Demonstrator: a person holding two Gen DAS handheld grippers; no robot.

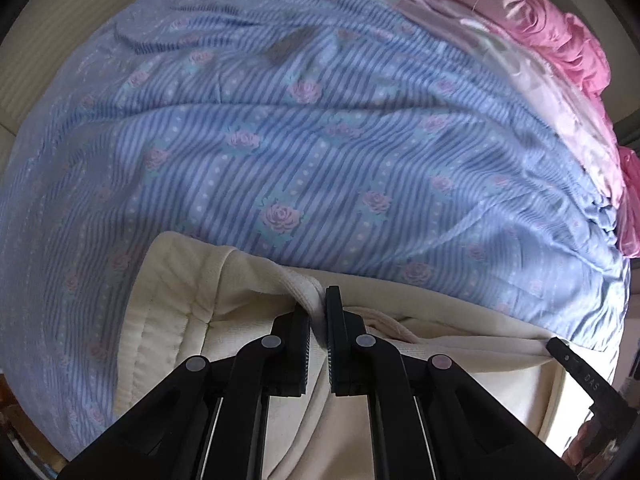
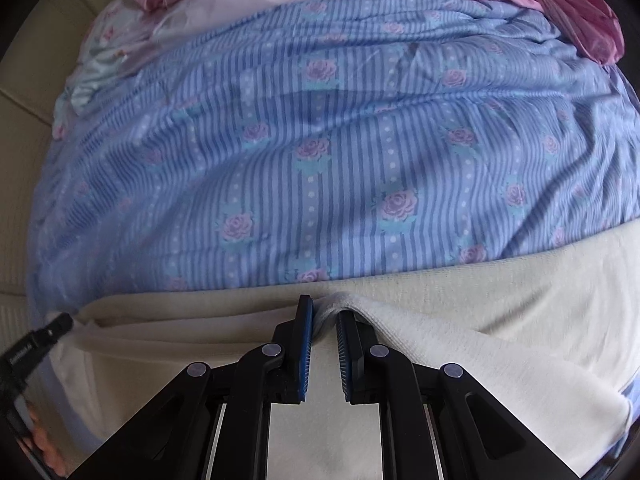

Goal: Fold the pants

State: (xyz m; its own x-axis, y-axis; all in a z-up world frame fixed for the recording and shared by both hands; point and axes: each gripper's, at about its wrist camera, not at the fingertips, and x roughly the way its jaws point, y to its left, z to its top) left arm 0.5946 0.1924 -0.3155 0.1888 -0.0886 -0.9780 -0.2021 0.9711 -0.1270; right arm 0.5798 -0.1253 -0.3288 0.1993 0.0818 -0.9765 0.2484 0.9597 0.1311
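both fingers pinch cream pants folded edge, running left-right.

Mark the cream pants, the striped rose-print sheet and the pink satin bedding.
cream pants (image 2: 500, 320), right wrist view, flat upper layer
striped rose-print sheet (image 1: 320, 140), left wrist view, middle
pink satin bedding (image 1: 560, 36), left wrist view, crumpled folds

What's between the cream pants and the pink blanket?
In both wrist views, only the blue flowery sheet lies between the pants and the pink blanket.
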